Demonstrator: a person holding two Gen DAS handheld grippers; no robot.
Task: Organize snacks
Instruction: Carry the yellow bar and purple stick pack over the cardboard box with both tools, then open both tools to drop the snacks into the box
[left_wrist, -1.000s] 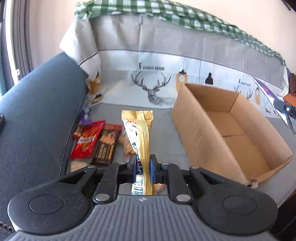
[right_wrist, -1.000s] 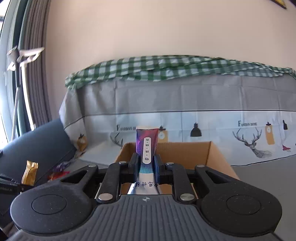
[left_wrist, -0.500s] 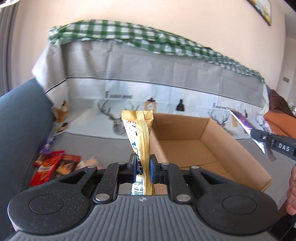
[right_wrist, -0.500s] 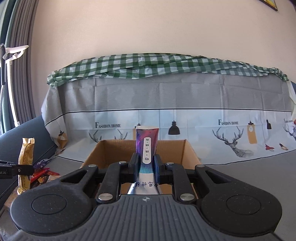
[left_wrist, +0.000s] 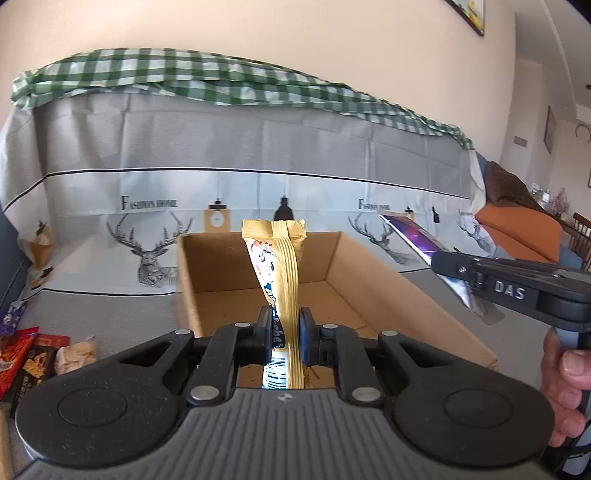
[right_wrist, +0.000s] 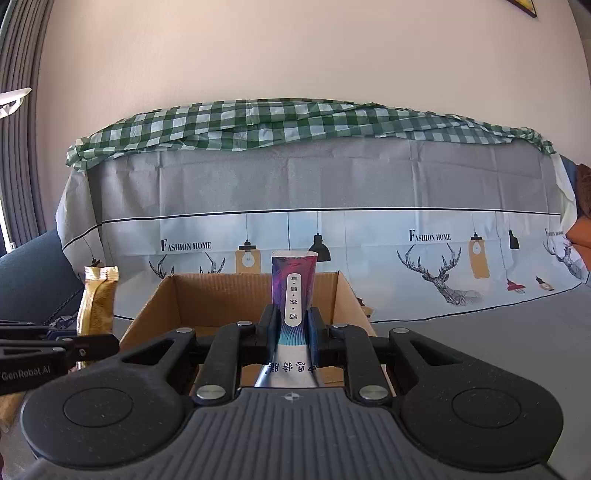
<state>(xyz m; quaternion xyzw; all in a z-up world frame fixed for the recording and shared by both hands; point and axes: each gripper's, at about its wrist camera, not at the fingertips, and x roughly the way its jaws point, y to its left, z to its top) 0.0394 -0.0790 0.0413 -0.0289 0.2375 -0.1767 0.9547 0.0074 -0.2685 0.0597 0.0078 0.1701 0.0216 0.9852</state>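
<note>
A grey printed cloth (right_wrist: 332, 177) with deer and lamps drapes the sofa, topped by a green checked cloth (right_wrist: 295, 122). On the seat sits an open cardboard box (left_wrist: 369, 288). The left gripper (left_wrist: 283, 328) has its jaws clamped on an upright gold snack packet (left_wrist: 284, 266) before the box. The right gripper (right_wrist: 293, 332) pinches a purple snack packet (right_wrist: 294, 284) likewise. Loose snacks (left_wrist: 33, 354) lie left of the box.

Both views are bright with daylight — soft and even on the pale wall (right_wrist: 295, 55) and the printed sofa cover (left_wrist: 258, 147). Fisheye bending curves the edges strongly. The snack pile (left_wrist: 33, 350) at the left wrist view's left rim looks slightly smeared — the centres stay sharp.
</note>
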